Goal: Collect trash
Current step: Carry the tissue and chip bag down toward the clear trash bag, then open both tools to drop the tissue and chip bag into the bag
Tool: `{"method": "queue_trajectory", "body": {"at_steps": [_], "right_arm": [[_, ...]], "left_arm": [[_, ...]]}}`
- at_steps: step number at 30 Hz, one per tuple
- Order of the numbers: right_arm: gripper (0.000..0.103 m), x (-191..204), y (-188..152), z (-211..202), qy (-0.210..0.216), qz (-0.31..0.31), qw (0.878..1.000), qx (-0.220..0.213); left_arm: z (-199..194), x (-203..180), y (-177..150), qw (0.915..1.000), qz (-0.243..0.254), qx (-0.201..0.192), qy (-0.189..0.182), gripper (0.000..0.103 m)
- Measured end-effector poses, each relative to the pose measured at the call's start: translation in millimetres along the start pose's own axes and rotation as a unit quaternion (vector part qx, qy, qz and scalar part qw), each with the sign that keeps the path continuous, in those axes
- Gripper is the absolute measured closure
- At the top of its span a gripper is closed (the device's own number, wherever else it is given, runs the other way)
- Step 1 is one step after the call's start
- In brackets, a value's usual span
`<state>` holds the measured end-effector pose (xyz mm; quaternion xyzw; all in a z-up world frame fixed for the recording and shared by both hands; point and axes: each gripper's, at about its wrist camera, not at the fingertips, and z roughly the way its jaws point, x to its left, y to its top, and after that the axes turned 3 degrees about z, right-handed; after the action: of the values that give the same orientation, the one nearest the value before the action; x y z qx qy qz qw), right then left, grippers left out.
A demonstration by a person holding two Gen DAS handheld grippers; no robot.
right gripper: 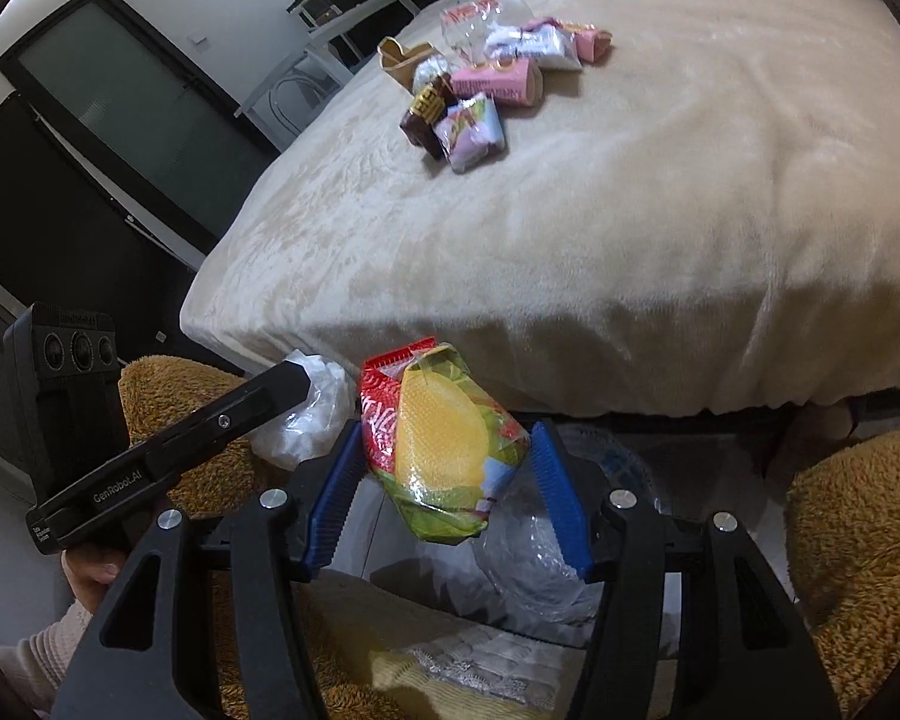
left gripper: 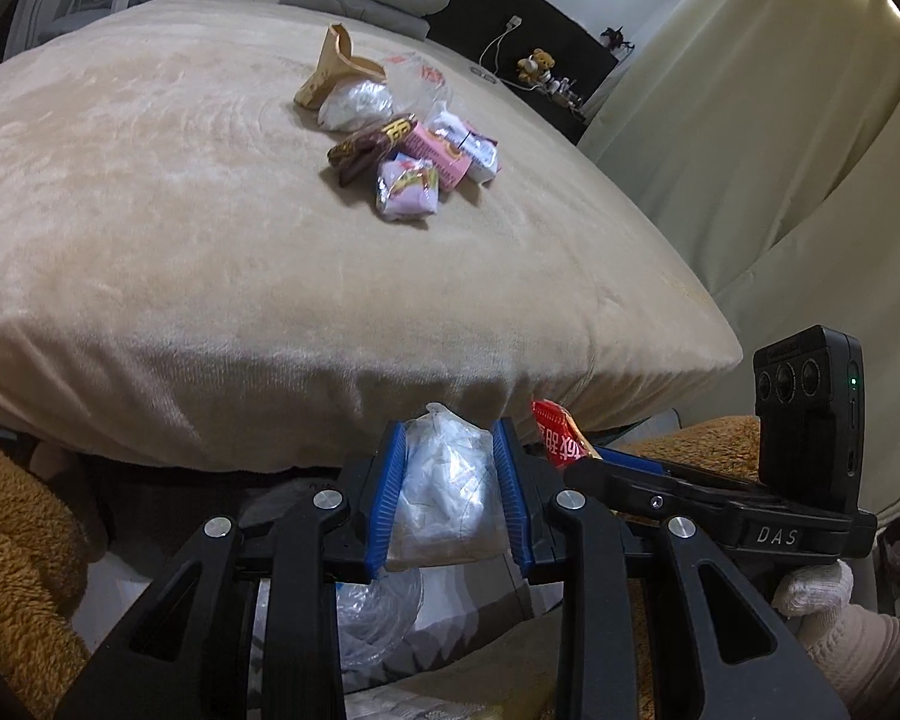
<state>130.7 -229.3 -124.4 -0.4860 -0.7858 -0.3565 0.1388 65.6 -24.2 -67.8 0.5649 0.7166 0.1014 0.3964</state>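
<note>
The bed [left gripper: 210, 228] filled the view, its beige cover carrying a heap of wrappers [left gripper: 414, 162] near the middle, toward the far edge. Below the bed's near edge, the right tool [right gripper: 444, 468] clamped a yellow-and-red snack bag [right gripper: 444, 450], and the left tool [left gripper: 450, 492] squeezed tight on a crumpled white plastic bag [left gripper: 444, 486].
</note>
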Motion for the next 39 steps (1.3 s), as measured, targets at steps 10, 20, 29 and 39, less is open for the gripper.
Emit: {"method": "queue_trajectory", "body": {"at_steps": [10,20,29,39], "right_arm": [[0.046,-29,1,45,-0.018,0.085,0.992,0.089],[0.046,-56,-4,91,-0.05,0.159,0.97,0.175],[0.045,-66,-8,108,-0.071,0.184,0.958,0.208],[0.034,-74,-4,106,-0.078,0.201,0.956,0.197]], "left_arm": [[43,31,-17,0.993,-0.073,0.091,0.012,0.074],[78,55,-31,0.9767,-0.127,0.171,0.026,0.073],[96,61,-40,0.9648,-0.135,0.222,0.041,0.073],[106,66,-47,0.9544,-0.152,0.251,0.055,0.057]]}}
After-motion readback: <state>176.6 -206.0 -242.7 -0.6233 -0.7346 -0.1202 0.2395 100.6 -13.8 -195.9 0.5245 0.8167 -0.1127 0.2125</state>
